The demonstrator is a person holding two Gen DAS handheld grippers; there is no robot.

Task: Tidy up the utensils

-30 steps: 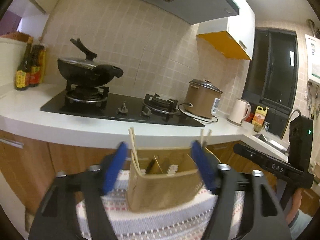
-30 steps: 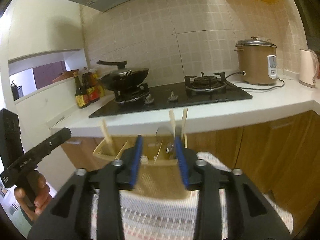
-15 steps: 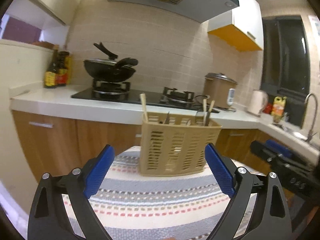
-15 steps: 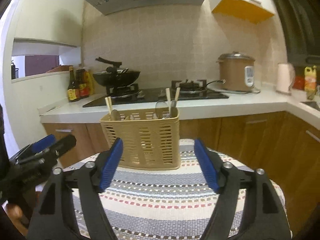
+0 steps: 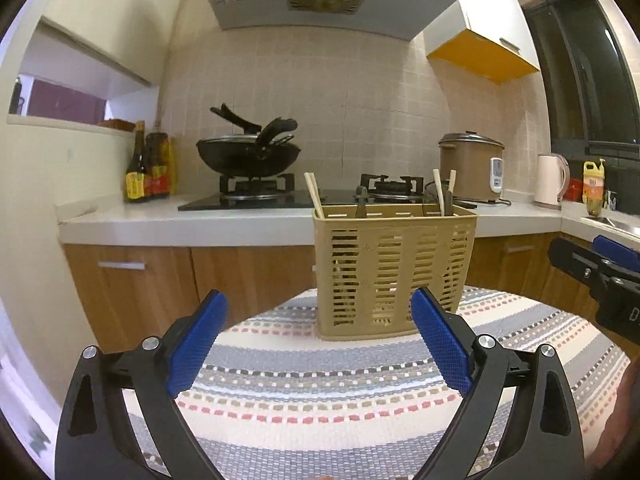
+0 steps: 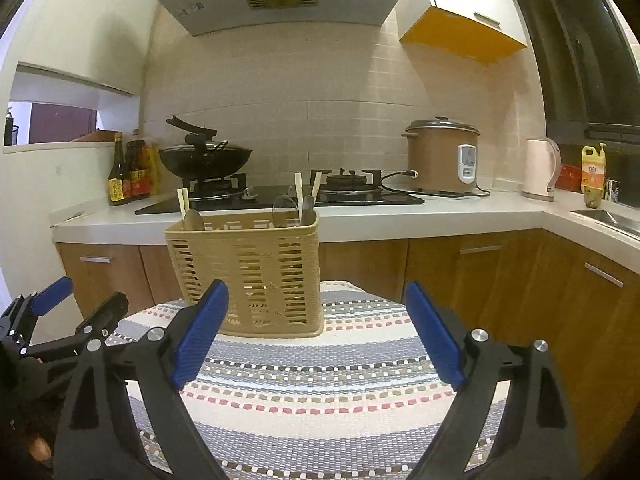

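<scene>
We note the left gripper (image 5: 318, 322) and right gripper (image 6: 316, 312) both opening, nothing between the jaws, utensil basket (image 5: 394, 270) upright on the striped cloth (image 5: 340, 392) just ahead of both, chopsticks (image 5: 314, 196) inside.

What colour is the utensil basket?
Tan, slotted plastic utensil basket; clearest in the right wrist view.

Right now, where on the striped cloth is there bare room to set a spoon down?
The striped cloth is bare in front of the utensil basket, between it and both opening, empty grippers, left gripper and right gripper. The basket itself is crowded with chopsticks and spoons.
</scene>
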